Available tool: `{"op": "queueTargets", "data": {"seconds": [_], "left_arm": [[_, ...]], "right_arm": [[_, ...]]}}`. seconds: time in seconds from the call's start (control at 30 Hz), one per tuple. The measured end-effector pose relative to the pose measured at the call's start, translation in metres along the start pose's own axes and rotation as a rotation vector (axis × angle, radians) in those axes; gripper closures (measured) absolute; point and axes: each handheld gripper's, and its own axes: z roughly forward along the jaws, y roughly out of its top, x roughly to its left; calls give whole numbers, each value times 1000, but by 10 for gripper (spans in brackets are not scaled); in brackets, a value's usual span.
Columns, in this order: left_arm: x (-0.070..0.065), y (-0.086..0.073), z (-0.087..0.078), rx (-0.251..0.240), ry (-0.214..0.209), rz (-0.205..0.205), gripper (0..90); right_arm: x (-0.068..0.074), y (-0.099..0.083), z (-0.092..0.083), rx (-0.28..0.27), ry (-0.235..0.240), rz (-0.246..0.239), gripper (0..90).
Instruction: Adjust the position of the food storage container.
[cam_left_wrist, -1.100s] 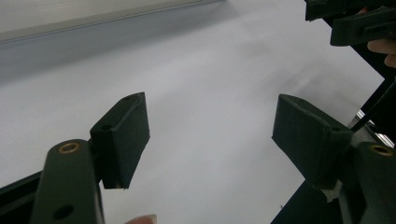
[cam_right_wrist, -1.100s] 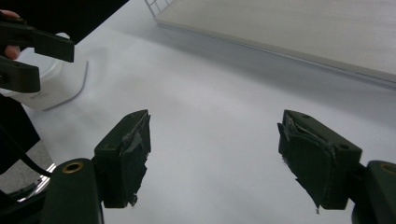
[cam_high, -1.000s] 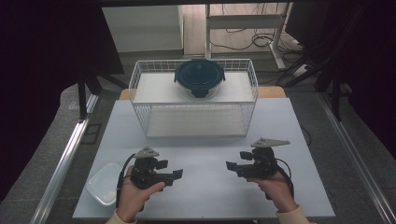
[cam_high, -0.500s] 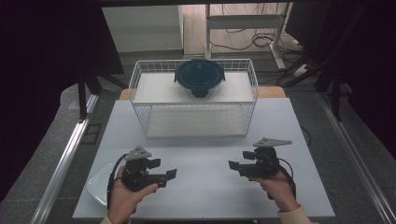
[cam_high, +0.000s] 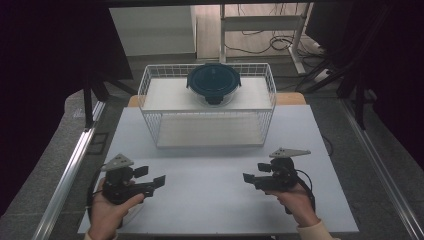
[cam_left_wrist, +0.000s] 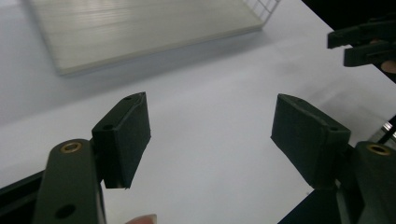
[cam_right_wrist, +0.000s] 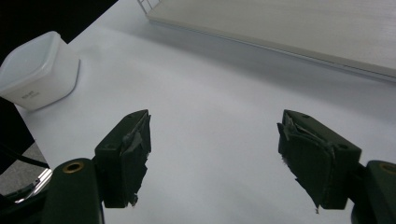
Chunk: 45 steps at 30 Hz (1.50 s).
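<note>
Overhead, a white table (cam_high: 215, 200) sits on a grey floor, dark curtains to either side and cables trailing by a stand at the back. On the table's far half stands a white wire basket (cam_high: 150, 92), and on its top shelf rests a round container with a dark blue lid (cam_high: 213, 82). The left gripper (cam_high: 150, 181) and right gripper (cam_high: 250, 178) are held low over the near half, well apart, pointing toward each other — both with jaws parted and nothing between them. Nearest the left gripper, a small translucent tub (cam_right_wrist: 39, 70) stands at the table's edge — untouched.
</note>
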Motion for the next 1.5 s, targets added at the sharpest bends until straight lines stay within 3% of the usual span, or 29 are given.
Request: {"op": "queueTargets", "data": {"seconds": [0.17, 0.4, 0.67, 0.8, 1.03, 1.13, 1.27, 1.5], "left_arm": [[25, -12, -27, -16, 62, -54, 308], [53, -37, -48, 5, 141, -98, 429], [89, -74, -65, 50, 218, -187, 787], [99, -88, -68, 73, 251, -226, 864], [112, -108, -74, 146, 303, -279, 899], [115, -117, -70, 168, 301, -297, 900], [118, -124, -55, 199, 264, -320, 900], [120, -119, -40, 202, 235, -315, 900]], "right_arm": [[-1, 0, 0, -1, 2, 6, 250], [-1, 0, 1, -1, 22, 21, 250], [-6, -1, 5, 3, 18, 32, 250], [-5, 0, 5, 4, 13, 29, 250], [-7, 0, 6, 0, 8, 41, 250], [-7, 0, 7, 5, -2, 28, 250], [-7, 0, 6, 3, -2, 36, 250], [-7, -1, 8, 0, 11, 42, 249]]}}
